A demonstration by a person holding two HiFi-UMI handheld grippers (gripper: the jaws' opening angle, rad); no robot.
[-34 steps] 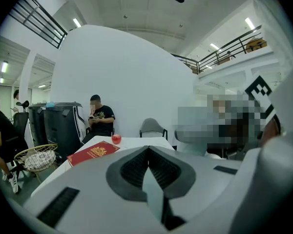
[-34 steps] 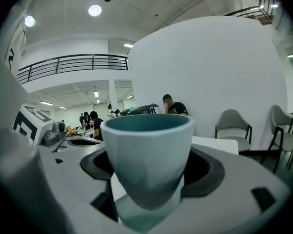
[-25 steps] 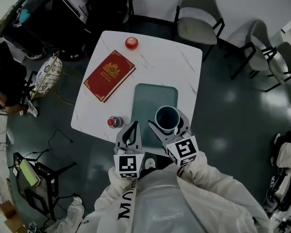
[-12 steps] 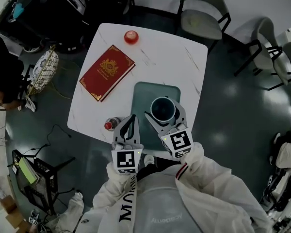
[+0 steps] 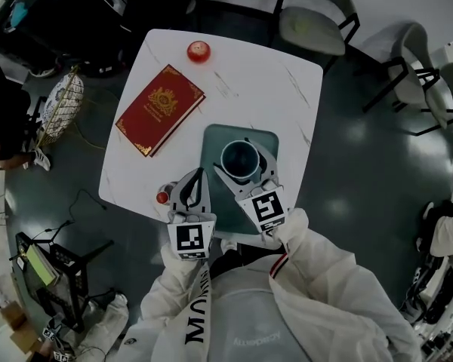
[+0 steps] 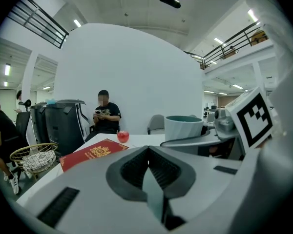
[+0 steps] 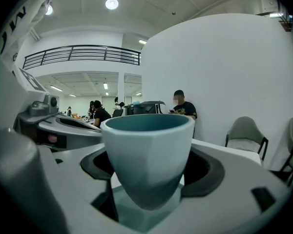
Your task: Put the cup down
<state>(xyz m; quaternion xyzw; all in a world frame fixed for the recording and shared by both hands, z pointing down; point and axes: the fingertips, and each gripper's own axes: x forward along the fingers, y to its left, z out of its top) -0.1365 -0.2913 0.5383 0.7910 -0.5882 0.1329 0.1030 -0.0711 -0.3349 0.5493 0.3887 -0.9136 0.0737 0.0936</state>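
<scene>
My right gripper [image 5: 242, 164] is shut on a pale cup [image 5: 239, 157] with a teal inside. It holds the cup upright over the middle of the teal mat [image 5: 215, 140]. In the right gripper view the cup [image 7: 149, 155] fills the space between both dark pads, with the mat close beneath it. Whether its base touches the mat is unclear. My left gripper [image 5: 192, 185] is shut and holds nothing; it hangs to the left of the cup near the table's front edge. In the left gripper view the jaws [image 6: 147, 161] meet, and the cup [image 6: 184, 127] shows at the right.
On the white marble table [image 5: 264, 89] lie a red book [image 5: 160, 109] at the left and a red apple [image 5: 198, 50] at the far edge. A small red-capped bottle [image 5: 163, 196] stands just left of my left gripper. Chairs [image 5: 311, 21] and a wicker basket [image 5: 60, 104] surround the table.
The right gripper has carried the cup farther in over the teal mat and lower. The left gripper has moved forward alongside it, closer to the red-capped bottle.
</scene>
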